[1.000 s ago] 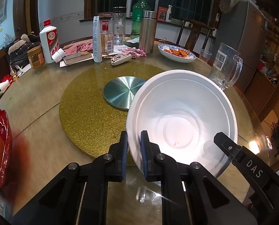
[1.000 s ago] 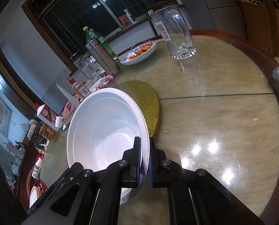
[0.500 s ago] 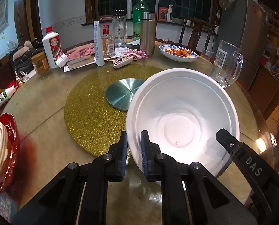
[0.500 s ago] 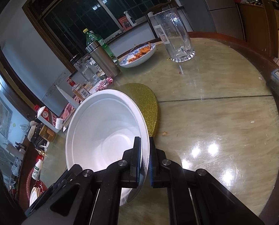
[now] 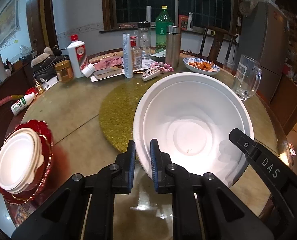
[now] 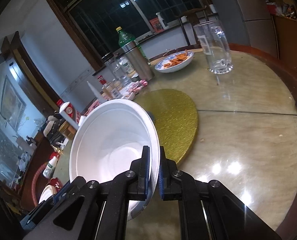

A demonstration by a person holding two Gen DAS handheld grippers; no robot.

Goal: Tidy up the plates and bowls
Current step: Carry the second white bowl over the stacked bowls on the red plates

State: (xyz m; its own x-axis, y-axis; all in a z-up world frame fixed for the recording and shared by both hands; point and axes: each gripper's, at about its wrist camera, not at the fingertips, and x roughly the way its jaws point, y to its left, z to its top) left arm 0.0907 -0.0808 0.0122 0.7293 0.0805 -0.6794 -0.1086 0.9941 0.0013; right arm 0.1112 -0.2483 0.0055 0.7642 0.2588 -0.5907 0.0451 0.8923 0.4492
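Note:
A large white bowl (image 5: 190,132), with a second white bowl nested in it, is held above the round table. My left gripper (image 5: 143,156) is shut on its left rim. My right gripper (image 6: 154,160) is shut on its right rim, and its finger (image 5: 246,146) shows across the bowl in the left wrist view. The bowl also fills the left of the right wrist view (image 6: 112,138). A stack of white plates on red scalloped plates (image 5: 22,160) sits at the table's near left edge.
A gold glitter turntable (image 5: 118,116) lies at the table's middle. A glass mug (image 5: 247,80), a blue-rimmed dish of food (image 5: 201,66), a steel flask (image 5: 173,46), bottles and jars stand at the far side. A small white bottle (image 5: 21,106) lies at left.
Both grippers have lifted the bowl and carried it up and leftward. The stack of plates at the left has come further into view. The silver hub of the turntable is now hidden.

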